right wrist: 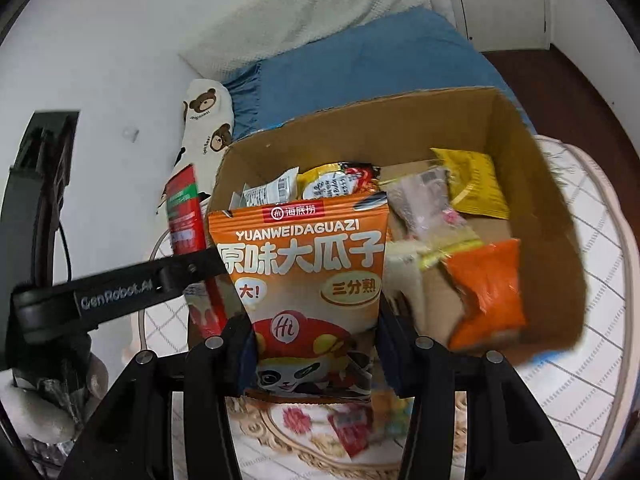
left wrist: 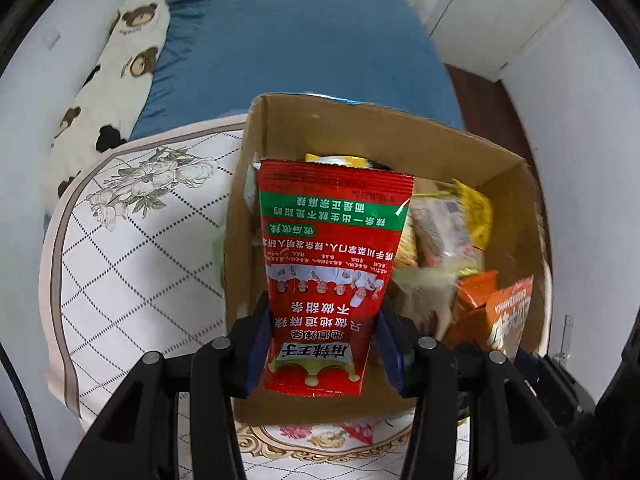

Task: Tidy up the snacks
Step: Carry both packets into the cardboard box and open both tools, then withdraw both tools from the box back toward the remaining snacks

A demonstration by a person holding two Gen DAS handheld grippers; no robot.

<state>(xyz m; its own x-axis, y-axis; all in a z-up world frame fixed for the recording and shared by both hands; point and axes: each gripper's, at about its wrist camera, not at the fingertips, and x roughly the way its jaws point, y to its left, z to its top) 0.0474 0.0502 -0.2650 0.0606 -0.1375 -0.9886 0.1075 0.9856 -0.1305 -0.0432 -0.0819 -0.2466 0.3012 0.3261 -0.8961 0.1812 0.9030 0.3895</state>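
My left gripper (left wrist: 320, 344) is shut on a red snack packet (left wrist: 328, 264) with green band, hanging over the left part of an open cardboard box (left wrist: 384, 136). My right gripper (right wrist: 314, 344) is shut on an orange sunflower-seed packet (right wrist: 304, 276), held over the near edge of the same cardboard box (right wrist: 360, 128). Inside the box lie several snacks: a yellow packet (right wrist: 476, 184), an orange packet (right wrist: 488, 288) and clear-wrapped pieces (right wrist: 424, 208). In the right wrist view the left gripper's black body (right wrist: 120, 292) and its red packet (right wrist: 186, 216) appear at the left.
The box stands on a round table with a floral, diamond-pattern cloth (left wrist: 132, 264). Behind it is a bed with a blue sheet (left wrist: 304, 48) and a bear-print pillow (left wrist: 120, 80). A small red packet (right wrist: 352, 428) lies on the cloth near the box. White walls close in on both sides.
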